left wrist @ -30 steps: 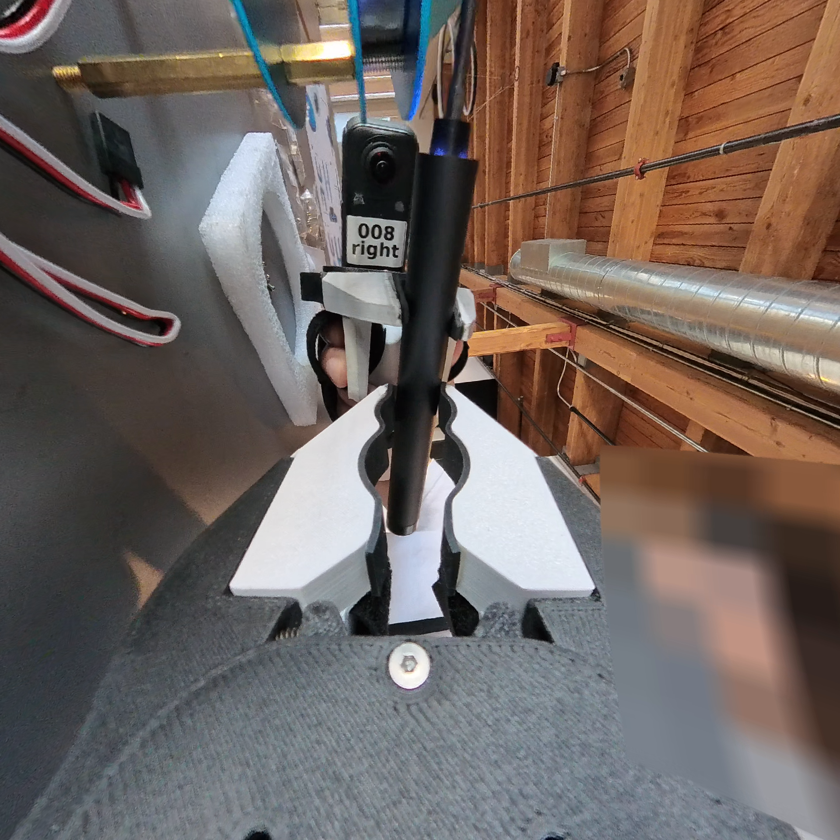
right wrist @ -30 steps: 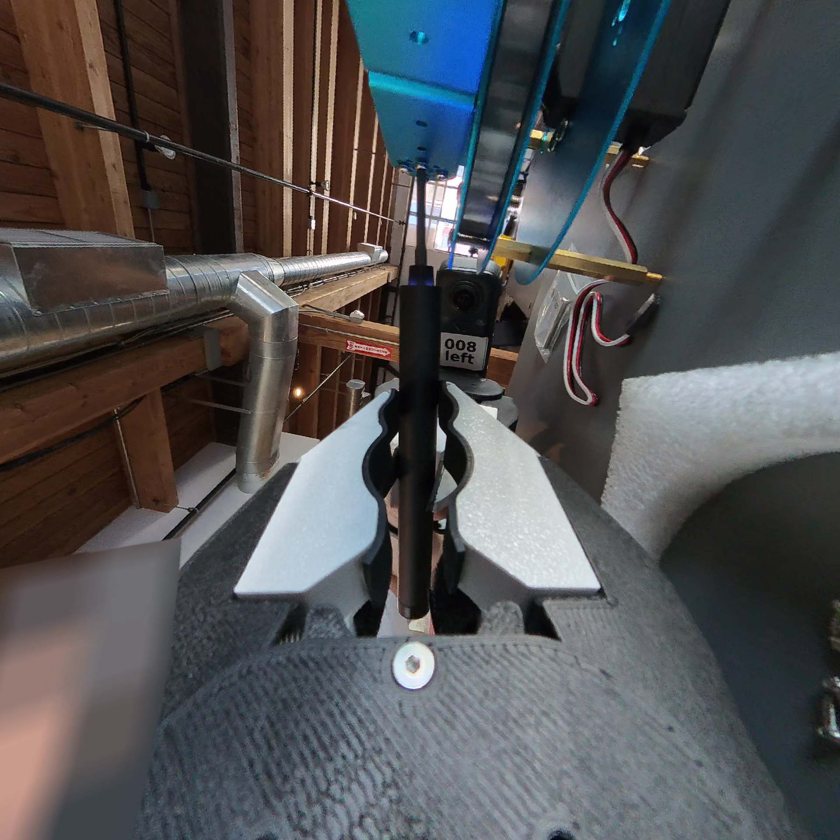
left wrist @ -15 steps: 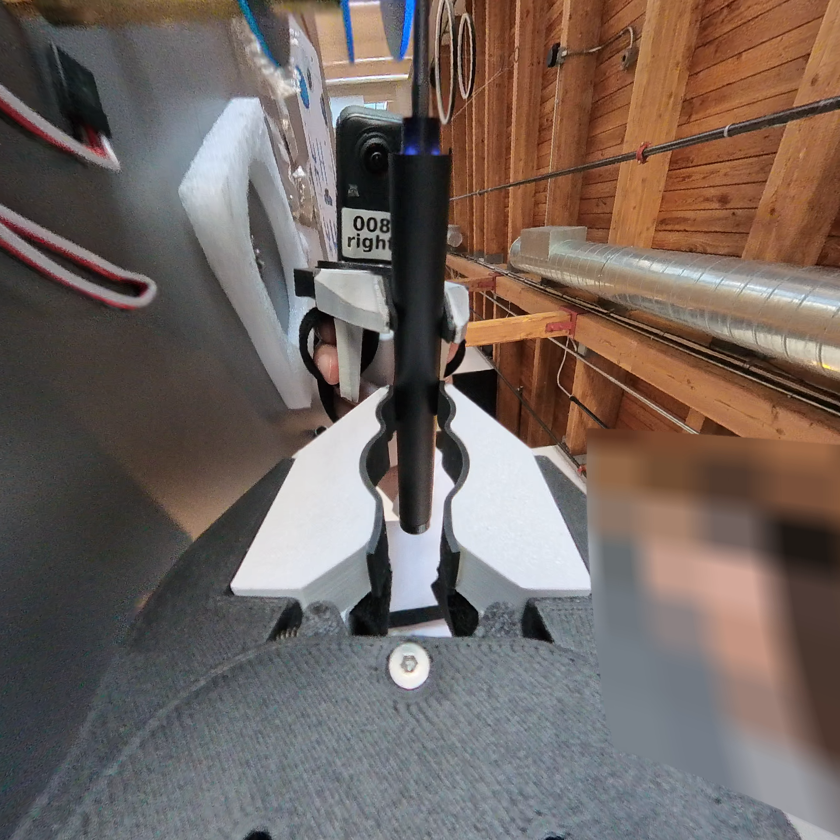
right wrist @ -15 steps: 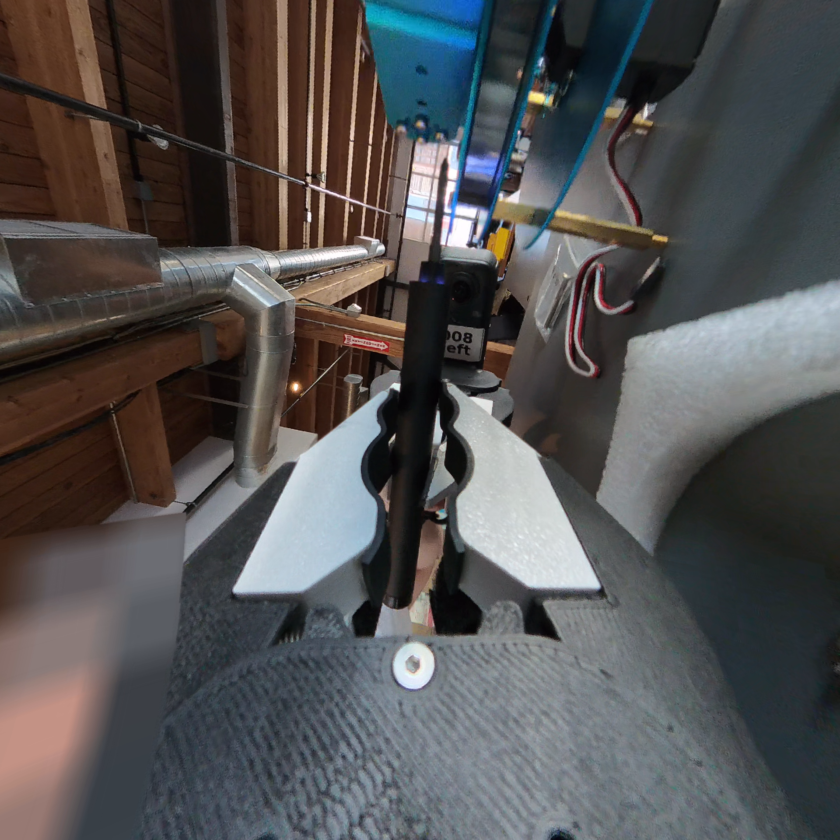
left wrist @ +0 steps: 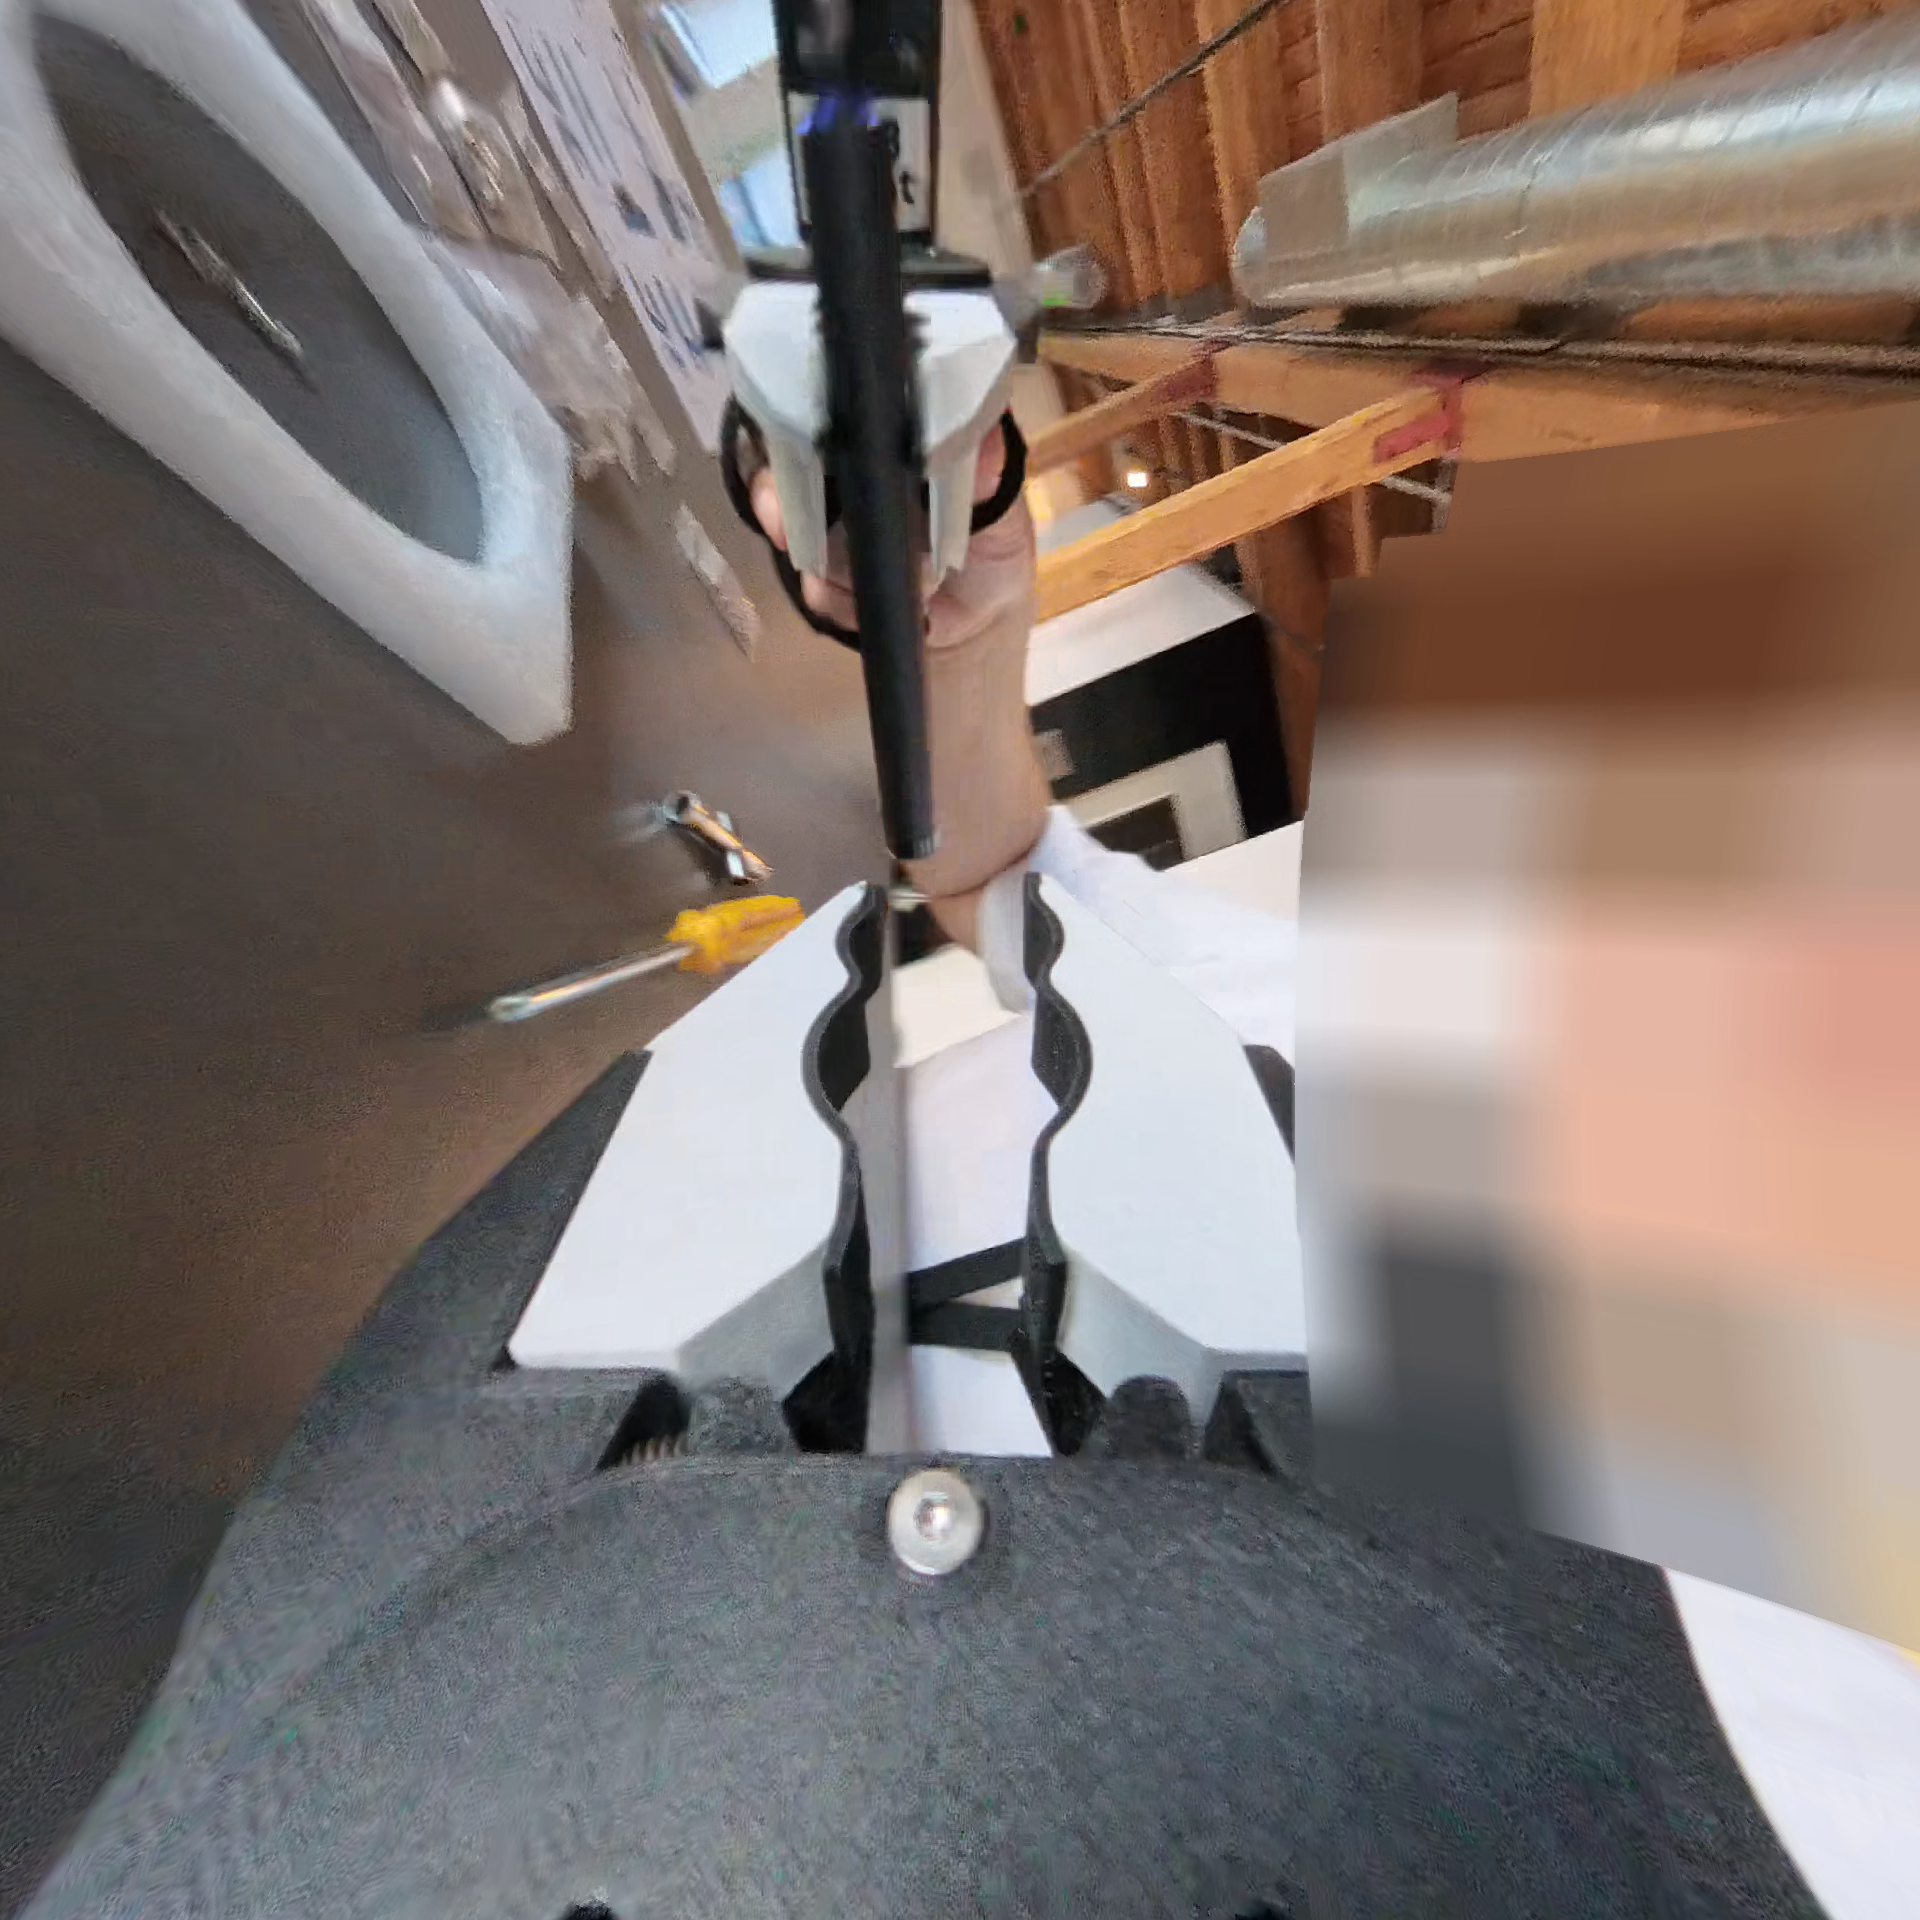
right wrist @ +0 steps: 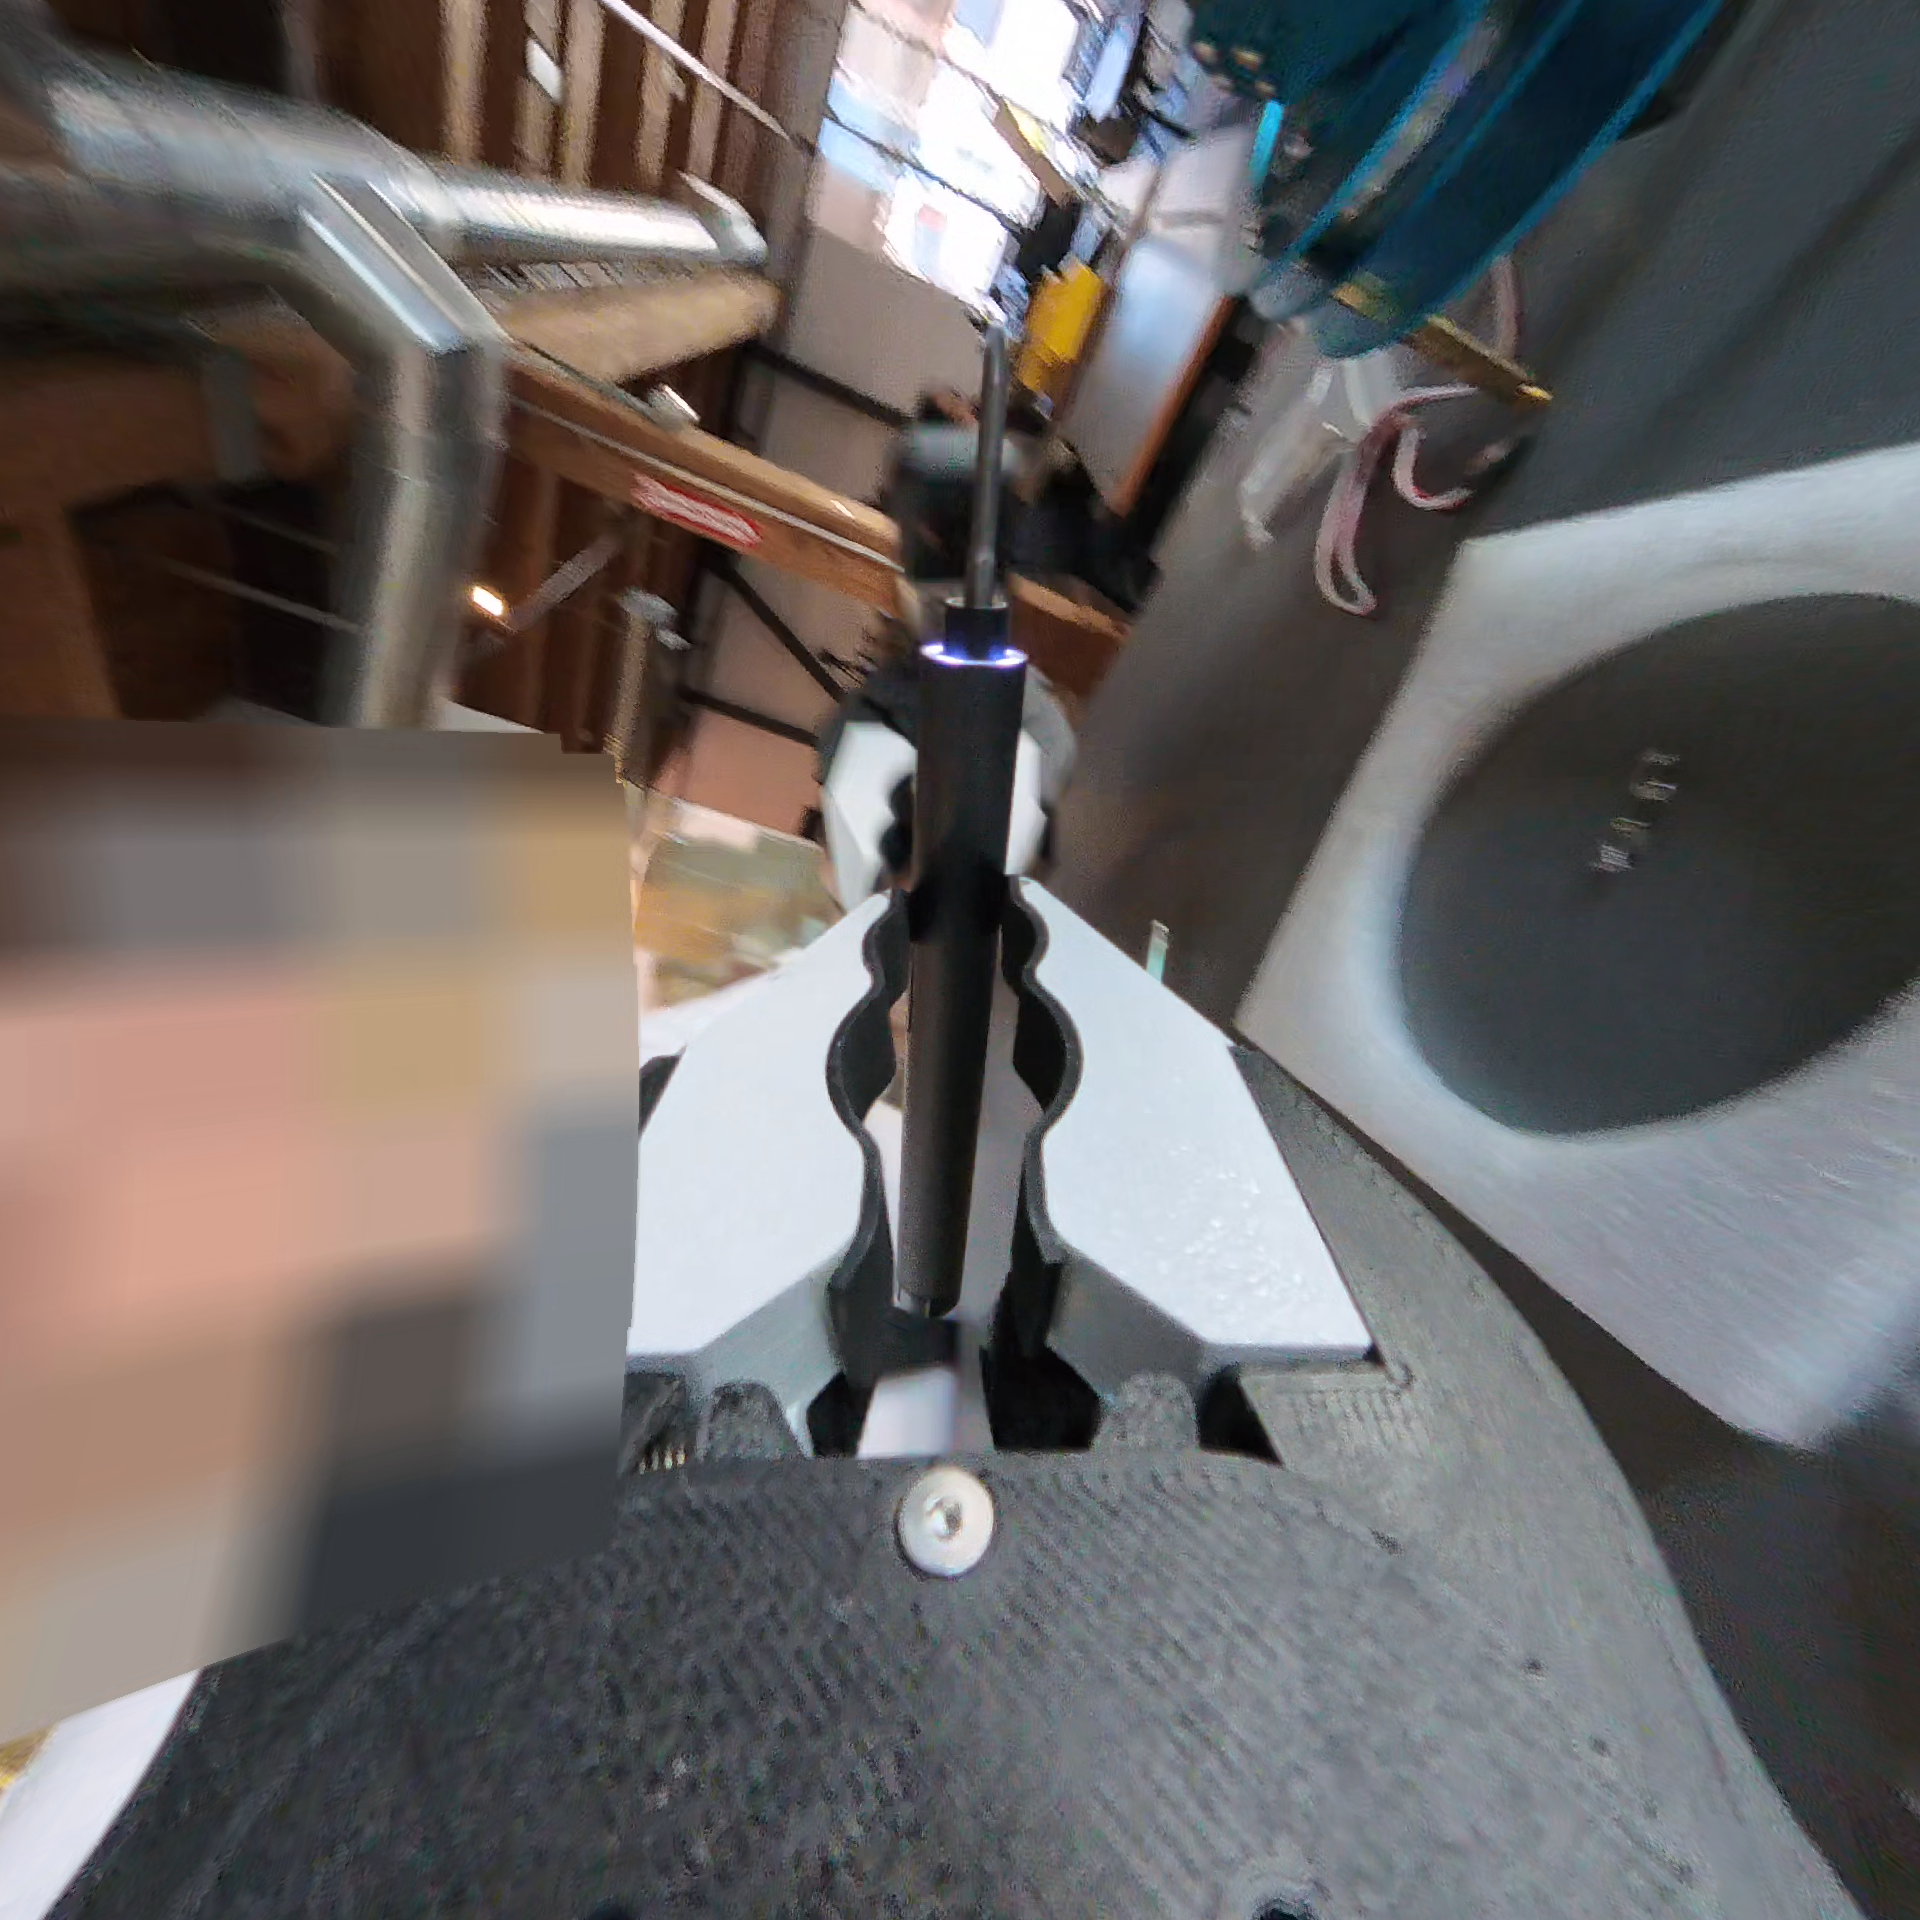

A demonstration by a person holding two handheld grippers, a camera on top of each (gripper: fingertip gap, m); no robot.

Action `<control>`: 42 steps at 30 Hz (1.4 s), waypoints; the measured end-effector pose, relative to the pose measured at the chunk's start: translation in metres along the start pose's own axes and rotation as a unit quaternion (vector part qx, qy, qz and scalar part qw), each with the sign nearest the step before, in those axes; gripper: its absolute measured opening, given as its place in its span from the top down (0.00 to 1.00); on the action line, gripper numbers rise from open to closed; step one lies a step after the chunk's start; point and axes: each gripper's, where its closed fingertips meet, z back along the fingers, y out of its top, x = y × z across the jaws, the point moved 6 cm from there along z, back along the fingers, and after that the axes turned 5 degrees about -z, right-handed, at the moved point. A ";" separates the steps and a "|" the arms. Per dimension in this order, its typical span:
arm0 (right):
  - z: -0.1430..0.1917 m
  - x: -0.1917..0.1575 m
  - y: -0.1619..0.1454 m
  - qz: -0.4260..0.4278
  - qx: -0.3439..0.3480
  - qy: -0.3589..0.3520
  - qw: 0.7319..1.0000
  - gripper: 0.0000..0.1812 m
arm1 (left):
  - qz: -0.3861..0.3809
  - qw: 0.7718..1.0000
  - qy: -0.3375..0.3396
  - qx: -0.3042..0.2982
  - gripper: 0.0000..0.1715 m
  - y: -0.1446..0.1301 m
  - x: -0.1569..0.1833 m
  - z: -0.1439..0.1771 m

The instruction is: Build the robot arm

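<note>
The right gripper (right wrist: 951, 914) pinched a black electric screwdriver (right wrist: 951, 997) between its jaws, its thin bit pointing away. The left gripper (left wrist: 945, 904) had its jaws spread and empty, just below the screwdriver's rear end. A yellow-handled screwdriver (left wrist: 644, 961) lay on the grey table (left wrist: 260, 935) near a white foam block (left wrist: 312, 457).
</note>
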 end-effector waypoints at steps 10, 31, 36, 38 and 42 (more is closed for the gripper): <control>0.002 0.030 -0.022 0.085 -0.160 -0.191 0.965 0.91 | -0.455 0.830 0.315 -0.072 0.62 0.159 -0.031 0.082; 0.014 0.035 -0.056 0.231 -0.290 -0.313 0.874 0.91 | -0.430 0.775 0.436 -0.156 0.63 0.188 -0.056 0.029; 0.015 0.034 -0.059 0.222 -0.298 -0.288 0.882 0.88 | -0.427 0.792 0.428 -0.089 0.67 0.186 -0.030 0.037; 0.018 0.032 -0.059 0.218 -0.296 -0.280 0.887 0.83 | -0.429 0.809 0.398 -0.041 0.69 0.191 -0.016 0.054; 0.021 0.009 -0.040 0.298 -0.248 -0.264 0.883 0.84 | -0.413 0.836 0.360 -0.032 0.63 0.192 -0.028 0.081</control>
